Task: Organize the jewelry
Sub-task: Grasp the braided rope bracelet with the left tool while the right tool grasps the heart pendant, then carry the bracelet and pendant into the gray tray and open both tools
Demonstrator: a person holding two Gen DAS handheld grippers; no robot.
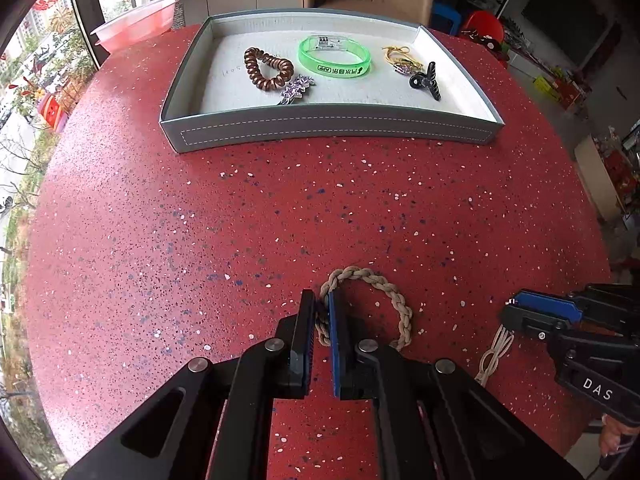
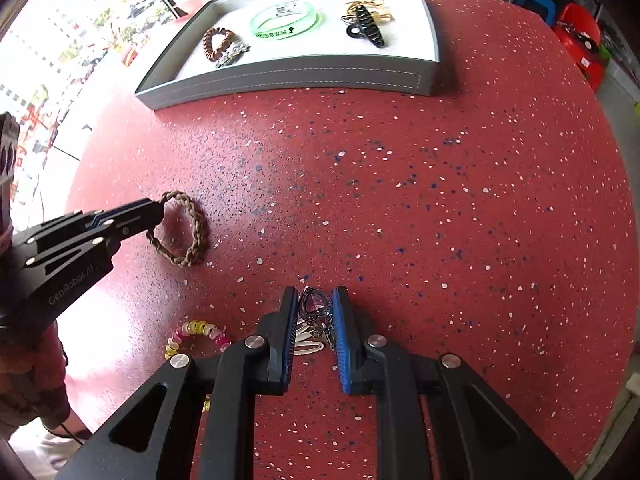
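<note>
- We see our left gripper (image 1: 322, 304) pointing steeply down at the red speckled tabletop (image 1: 280, 208), its jaws closed narrow on the near-left arc of a beige braided rope bracelet (image 1: 394, 292); the rest of that loop lies on the table just beyond and to the right of the tips.
- Our right gripper (image 2: 316, 304) has its blue-padded jaws drawn in close around a dark metal heart-shaped pendant piece (image 2: 314, 305); both pads touch its sides, and its chain trails back between the fingers.
- A white oval hair clip (image 2: 309, 347) lies under the right claw, just behind the pendant.
- To the left of the right claw, near its base, sits a yellow and pink spiral hair tie (image 2: 198, 336).
- Well ahead of both claws stands a grey stitched rectangular tray (image 1: 332, 130) with a white lining.
- In that tray, from left to right, we see a brown spiral hair tie (image 1: 268, 68), a silver sparkly clip (image 1: 296, 89) touching it, a translucent green wristband (image 1: 334, 56), a yellow cord piece (image 1: 398, 58) and a black claw hair clip (image 1: 428, 80).
- Past the tray's far left corner is a pink plastic basin (image 1: 136, 22).
</note>
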